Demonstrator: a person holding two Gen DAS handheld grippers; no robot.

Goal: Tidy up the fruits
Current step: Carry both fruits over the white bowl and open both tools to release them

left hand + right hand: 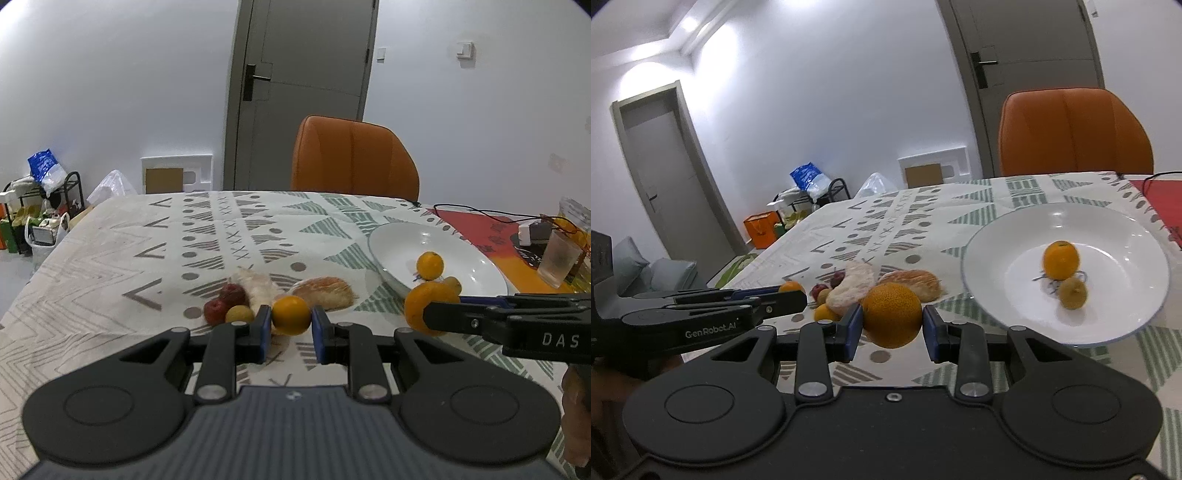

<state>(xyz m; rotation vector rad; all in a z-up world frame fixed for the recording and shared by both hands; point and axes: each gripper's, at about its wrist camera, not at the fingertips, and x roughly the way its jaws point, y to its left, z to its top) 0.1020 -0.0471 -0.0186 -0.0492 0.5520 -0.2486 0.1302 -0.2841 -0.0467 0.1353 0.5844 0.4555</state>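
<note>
My left gripper (pixel 291 320) is shut on a small orange (pixel 291 315) just above the patterned tablecloth. My right gripper (pixel 892 317) is shut on a larger orange (pixel 892 315) and holds it left of the white plate (pixel 1115 314); that orange shows at the right in the left wrist view (pixel 424 301). The plate (pixel 391 243) holds a small orange (pixel 1061 259) and a brownish longan (pixel 1073 292). Two red dates (pixel 223 302), a longan (pixel 239 314), a pale bread piece (pixel 258 286) and a bread roll (pixel 325 292) lie in a pile on the cloth.
An orange chair (pixel 352 158) stands at the table's far edge. A plastic cup (pixel 557 258), a white adapter with black cable (pixel 532 230) and a red mat (pixel 480 225) are at the right. Bags and a rack (pixel 44 206) stand on the floor at the left.
</note>
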